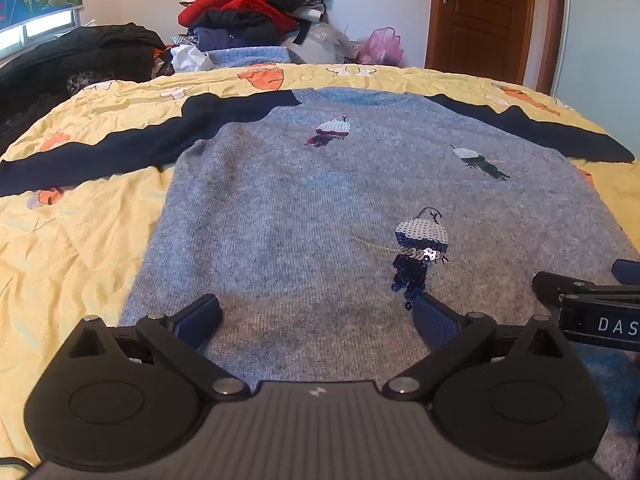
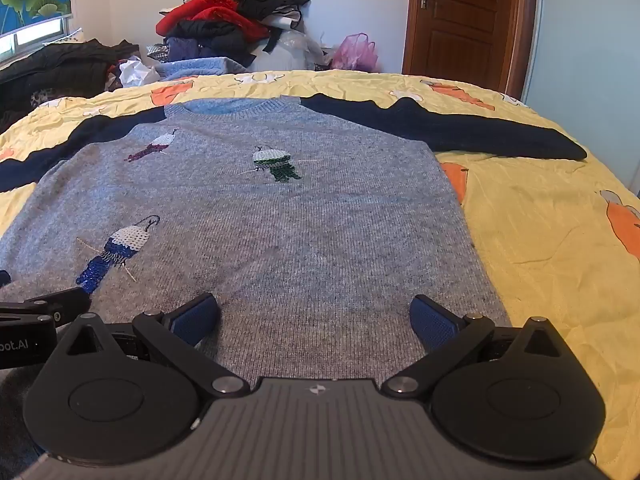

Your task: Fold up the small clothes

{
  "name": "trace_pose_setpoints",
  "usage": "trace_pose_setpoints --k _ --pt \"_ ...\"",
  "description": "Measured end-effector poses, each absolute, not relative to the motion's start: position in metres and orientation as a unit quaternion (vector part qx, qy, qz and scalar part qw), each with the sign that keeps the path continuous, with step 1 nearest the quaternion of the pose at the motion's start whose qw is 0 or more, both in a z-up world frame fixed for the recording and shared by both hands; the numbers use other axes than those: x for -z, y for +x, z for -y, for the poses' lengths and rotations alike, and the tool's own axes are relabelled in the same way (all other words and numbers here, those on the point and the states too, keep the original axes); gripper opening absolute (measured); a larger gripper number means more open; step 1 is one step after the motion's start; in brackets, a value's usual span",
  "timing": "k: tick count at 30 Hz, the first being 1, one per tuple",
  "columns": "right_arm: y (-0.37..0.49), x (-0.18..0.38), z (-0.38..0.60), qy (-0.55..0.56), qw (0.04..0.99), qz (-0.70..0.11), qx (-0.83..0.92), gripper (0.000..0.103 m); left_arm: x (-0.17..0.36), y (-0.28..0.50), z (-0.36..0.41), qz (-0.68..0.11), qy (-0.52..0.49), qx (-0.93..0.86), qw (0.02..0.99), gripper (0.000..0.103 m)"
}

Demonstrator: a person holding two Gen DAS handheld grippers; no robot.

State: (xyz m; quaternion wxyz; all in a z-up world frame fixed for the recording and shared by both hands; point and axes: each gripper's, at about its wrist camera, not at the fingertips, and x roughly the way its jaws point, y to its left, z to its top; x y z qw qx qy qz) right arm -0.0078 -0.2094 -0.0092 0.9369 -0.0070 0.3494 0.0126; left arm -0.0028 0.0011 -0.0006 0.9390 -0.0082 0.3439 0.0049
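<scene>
A small grey-blue knit sweater with navy sleeves and sequin birds lies flat, front up, on the bed, neck toward the far side. Both sleeves are spread out sideways. My left gripper hovers over the hem on the sweater's left half, jaws wide open with nothing between the blue pads. My right gripper hovers over the hem on the right half, also wide open and empty. In the left wrist view, part of the right gripper shows at the right edge.
A yellow quilt with orange and white flowers covers the bed. At the far edge stand a heap of red, black and blue clothes and dark garments on the left. A wooden door is at the back right.
</scene>
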Motion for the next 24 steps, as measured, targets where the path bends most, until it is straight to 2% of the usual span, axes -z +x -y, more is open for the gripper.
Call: trace_pose_setpoints --k 8,24 --pt "-0.0077 0.0094 0.2095 -0.007 0.937 -0.35 -0.012 0.103 -0.0029 0.0027 -0.0011 -0.365 0.0 -0.005 0.931 0.103" --pt "-0.0081 0.0093 0.2094 -0.007 0.937 -0.35 -0.012 0.103 0.0005 0.0023 -0.001 -0.359 0.004 -0.003 0.933 0.103"
